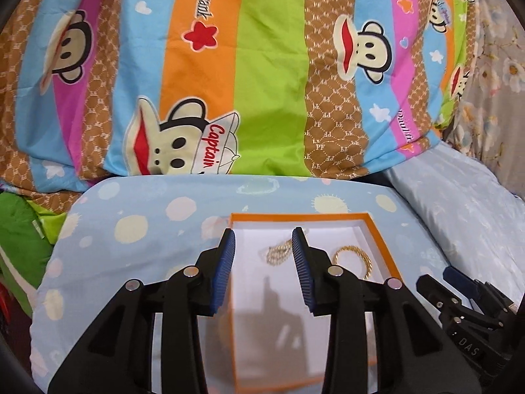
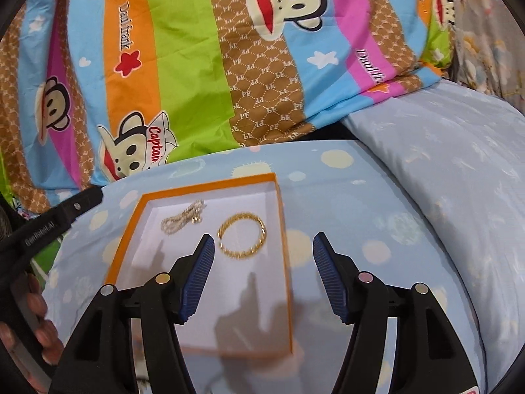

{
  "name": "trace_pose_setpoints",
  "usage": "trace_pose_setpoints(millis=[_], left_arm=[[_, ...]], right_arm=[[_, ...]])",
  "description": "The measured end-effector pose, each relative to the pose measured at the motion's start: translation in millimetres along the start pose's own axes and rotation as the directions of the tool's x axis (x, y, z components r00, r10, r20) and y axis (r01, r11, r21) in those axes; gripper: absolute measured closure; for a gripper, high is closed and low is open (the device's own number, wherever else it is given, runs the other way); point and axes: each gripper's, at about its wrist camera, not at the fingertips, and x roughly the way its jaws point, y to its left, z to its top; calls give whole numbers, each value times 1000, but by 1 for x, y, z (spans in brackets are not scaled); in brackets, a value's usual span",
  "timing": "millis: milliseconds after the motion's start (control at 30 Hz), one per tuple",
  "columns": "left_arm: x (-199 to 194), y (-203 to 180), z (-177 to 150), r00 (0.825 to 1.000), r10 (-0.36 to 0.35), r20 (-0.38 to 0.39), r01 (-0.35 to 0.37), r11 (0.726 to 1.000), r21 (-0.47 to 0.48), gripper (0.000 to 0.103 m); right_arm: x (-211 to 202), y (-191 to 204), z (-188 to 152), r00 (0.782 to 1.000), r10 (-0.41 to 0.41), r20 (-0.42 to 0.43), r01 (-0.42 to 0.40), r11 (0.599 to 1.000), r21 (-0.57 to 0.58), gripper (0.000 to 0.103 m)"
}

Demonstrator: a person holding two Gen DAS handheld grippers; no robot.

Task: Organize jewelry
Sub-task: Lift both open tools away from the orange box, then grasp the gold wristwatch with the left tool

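Observation:
An orange box (image 1: 382,243) (image 2: 124,239) with a white inside lies on a light blue spotted cushion. A pearl chain (image 1: 279,251) (image 2: 182,218) lies bunched at the box's far end. A gold bangle (image 1: 352,259) (image 2: 242,234) lies to its right in the box. My left gripper (image 1: 264,239) is open and empty above the box, the chain between its fingertips' line of sight. My right gripper (image 2: 264,243) is open and empty over the box's right edge, just behind the bangle. It also shows in the left wrist view (image 1: 459,298).
The light blue cushion (image 1: 147,223) (image 2: 361,203) carries the box. A striped monkey-print quilt (image 1: 262,65) (image 2: 197,65) rises behind it. A pale blue pillow (image 1: 459,203) (image 2: 459,164) lies to the right. The left tool and hand (image 2: 36,239) show at the left edge.

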Motion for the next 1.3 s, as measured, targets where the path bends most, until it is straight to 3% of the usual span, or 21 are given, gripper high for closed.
trace_pose_setpoints(millis=[233, 333, 633, 967, 1067, 1300], left_arm=[[-63, 15, -63, 999, 21, -25, -21, 1000, 3, 68], [-76, 14, -98, 996, 59, -60, -58, 998, 18, 68], [-94, 15, -171, 984, 33, -177, -34, 999, 1, 68], [-108, -23, -201, 973, -59, -221, 75, 995, 63, 67], [-102, -34, -209, 962, -82, -259, 106, 991, 83, 65], [-98, -43, -212, 970, -48, -237, 82, 988, 134, 57]], right_arm=[[-60, -6, -76, 1000, -26, -6, 26, 1000, 11, 39], [-77, -1, -107, 999, -7, -34, 7, 1000, 6, 39], [-95, 34, -172, 994, 24, -108, -31, 998, -62, 39], [-94, 16, -166, 995, 4, -104, -3, 1000, 5, 39], [-94, 10, -167, 995, -15, -103, 17, 1000, 15, 39], [-95, -1, -171, 994, -17, -110, 22, 999, 40, 39]])
